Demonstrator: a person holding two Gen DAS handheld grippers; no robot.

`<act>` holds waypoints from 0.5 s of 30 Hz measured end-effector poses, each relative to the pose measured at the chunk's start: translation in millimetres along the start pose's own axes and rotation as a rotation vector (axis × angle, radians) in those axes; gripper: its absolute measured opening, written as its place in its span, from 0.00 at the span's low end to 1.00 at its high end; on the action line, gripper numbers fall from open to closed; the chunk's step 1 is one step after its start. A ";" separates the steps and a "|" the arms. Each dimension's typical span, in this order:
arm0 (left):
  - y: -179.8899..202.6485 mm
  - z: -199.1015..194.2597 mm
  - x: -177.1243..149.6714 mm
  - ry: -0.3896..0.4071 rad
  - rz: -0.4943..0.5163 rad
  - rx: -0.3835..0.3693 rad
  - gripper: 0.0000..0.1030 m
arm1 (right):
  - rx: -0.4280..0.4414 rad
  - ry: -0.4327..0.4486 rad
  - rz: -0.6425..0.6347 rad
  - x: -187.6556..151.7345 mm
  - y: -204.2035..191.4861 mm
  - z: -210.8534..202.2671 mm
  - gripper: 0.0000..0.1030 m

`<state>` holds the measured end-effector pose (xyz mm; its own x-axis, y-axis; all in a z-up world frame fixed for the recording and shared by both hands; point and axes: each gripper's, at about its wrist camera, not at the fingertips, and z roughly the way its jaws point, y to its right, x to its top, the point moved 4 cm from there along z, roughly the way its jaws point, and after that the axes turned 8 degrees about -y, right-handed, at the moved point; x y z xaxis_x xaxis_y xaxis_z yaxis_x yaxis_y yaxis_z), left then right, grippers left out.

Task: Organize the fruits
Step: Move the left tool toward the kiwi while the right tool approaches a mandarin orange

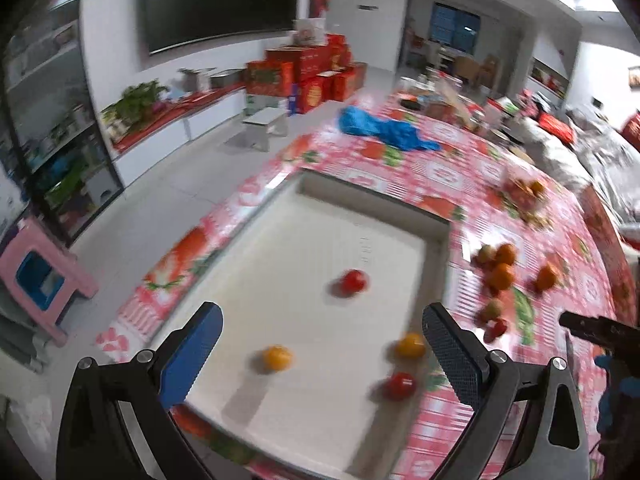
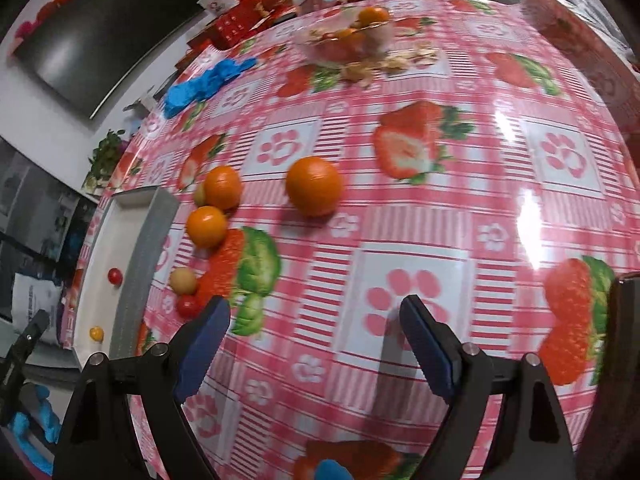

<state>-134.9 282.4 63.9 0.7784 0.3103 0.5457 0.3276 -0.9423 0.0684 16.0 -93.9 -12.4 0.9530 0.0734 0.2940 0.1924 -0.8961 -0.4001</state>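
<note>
- Right gripper (image 2: 314, 344): jaws wide apart and empty over the tablecloth (image 2: 460, 220); loose fruit lies ahead and to its left, the large orange (image 2: 315, 186) nearest the centre line.
- Left gripper (image 1: 320, 354): jaws apart, nothing between them, hovering over the white tray (image 1: 436, 240), which holds four small fruits.
- Step, as I judge it: reaching for the next fruit; next move calls for straddling one orange, then closing.

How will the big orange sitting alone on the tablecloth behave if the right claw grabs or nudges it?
The orange is round, so a nudge would likely send it rolling on the glossy tablecloth. It looks firm, probably holding its shape between the pads. It is wide, so the right claw likely needs near-full opening.
</note>
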 end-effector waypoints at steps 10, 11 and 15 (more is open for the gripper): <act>106.4 19.5 -15.6 -0.054 0.248 -0.069 0.97 | -0.084 0.021 -0.034 -7.3 17.4 -3.0 0.87; 113.6 21.6 -17.5 -0.059 0.259 -0.071 0.97 | -0.093 0.024 -0.043 -8.0 17.2 -2.3 0.87; 138.0 33.4 -22.4 -0.074 0.290 -0.065 0.97 | -0.135 0.037 -0.092 -12.0 15.0 -1.4 0.87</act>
<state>-89.2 149.6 33.2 0.8722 0.0328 0.4880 0.0528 -0.9982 -0.0272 7.2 -108.8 -20.7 0.9228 0.1441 0.3573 0.2431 -0.9372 -0.2500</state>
